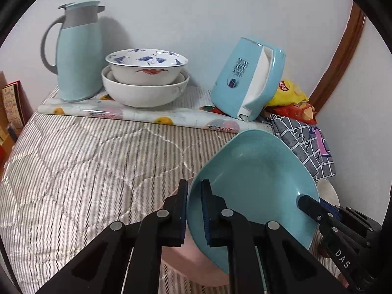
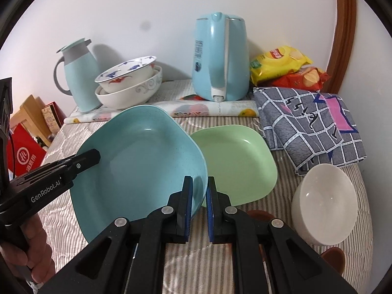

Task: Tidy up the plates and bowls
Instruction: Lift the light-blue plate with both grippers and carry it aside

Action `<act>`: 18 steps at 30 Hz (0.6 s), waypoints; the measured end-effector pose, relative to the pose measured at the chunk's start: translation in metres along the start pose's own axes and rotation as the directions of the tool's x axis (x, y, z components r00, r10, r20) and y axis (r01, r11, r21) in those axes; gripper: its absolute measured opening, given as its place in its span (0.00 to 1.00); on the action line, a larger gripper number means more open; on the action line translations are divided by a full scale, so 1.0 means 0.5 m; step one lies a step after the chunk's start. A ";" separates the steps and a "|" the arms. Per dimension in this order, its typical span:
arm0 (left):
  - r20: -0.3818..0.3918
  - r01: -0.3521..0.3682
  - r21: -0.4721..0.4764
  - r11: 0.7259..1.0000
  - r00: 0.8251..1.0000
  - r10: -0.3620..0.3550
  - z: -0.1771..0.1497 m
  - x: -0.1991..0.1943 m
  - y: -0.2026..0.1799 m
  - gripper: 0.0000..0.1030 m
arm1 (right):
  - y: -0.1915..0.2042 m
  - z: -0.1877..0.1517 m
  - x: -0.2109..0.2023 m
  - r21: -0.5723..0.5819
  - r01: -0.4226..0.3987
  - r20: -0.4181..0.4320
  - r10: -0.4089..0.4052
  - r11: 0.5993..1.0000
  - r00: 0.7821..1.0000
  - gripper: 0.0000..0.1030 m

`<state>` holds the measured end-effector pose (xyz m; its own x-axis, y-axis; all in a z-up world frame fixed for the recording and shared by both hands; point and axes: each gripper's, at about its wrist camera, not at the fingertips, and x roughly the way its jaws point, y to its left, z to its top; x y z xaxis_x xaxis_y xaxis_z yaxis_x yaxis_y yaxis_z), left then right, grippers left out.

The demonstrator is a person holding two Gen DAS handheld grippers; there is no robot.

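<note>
while both tongs pinch opposite rims of the blue plate [image 2: 144,156], left gripper [image 1: 194,208] and right gripper [image 2: 199,205] hold it tilted above the striped cloth [image 1: 85,159], beside the green plate [image 2: 240,161].

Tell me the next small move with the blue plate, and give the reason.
Probably carry the blue plate sideways and lower it onto the green plate. Both the left gripper and the right gripper pinch its rim on opposite sides, holding it tilted above the striped cloth, and the green plate beside it has a matching shape, lying flat and empty.
</note>
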<state>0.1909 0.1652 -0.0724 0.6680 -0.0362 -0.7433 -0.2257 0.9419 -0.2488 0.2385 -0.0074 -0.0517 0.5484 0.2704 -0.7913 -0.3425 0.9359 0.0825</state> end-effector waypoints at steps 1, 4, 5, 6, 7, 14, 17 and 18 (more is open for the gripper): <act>0.001 -0.004 -0.003 1.000 1.000 0.004 -0.002 -0.004 0.006 0.11 | 0.003 -0.002 -0.001 -0.002 -0.002 0.001 0.002 1.000 1.000 0.10; 0.002 -0.011 -0.011 1.000 1.000 0.011 -0.007 -0.010 0.019 0.11 | 0.017 -0.007 -0.002 -0.005 -0.010 -0.001 0.010 1.000 1.000 0.10; 0.001 -0.013 -0.012 1.000 1.000 0.013 -0.010 -0.011 0.023 0.11 | 0.020 -0.010 0.000 -0.007 -0.013 -0.004 0.013 1.000 1.000 0.10; 0.000 -0.014 -0.016 1.000 1.000 0.014 -0.012 -0.011 0.027 0.11 | 0.025 -0.012 0.002 -0.009 -0.015 -0.007 0.015 1.000 1.000 0.10; -0.006 -0.018 -0.020 1.000 1.000 0.017 -0.015 -0.008 0.032 0.11 | 0.027 -0.013 0.005 -0.009 -0.017 -0.010 0.017 1.000 1.000 0.10; -0.036 -0.035 -0.033 0.999 0.999 0.034 -0.034 0.016 0.051 0.11 | 0.039 -0.025 0.037 -0.016 -0.025 -0.048 0.024 1.000 0.999 0.10; -0.053 -0.039 -0.041 0.998 0.998 0.037 -0.045 0.029 0.060 0.11 | 0.043 -0.034 0.052 -0.018 -0.025 -0.066 0.024 1.000 0.998 0.10; -0.060 -0.041 -0.043 0.998 0.997 0.038 -0.049 0.034 0.062 0.11 | 0.044 -0.038 0.058 -0.019 -0.024 -0.073 0.022 1.000 0.997 0.10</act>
<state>0.1778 0.1855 -0.1078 0.6154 -0.0203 -0.7879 -0.2826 0.9275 -0.2446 0.2323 0.0166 -0.0844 0.4832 0.2740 -0.8315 -0.3696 0.9248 0.0900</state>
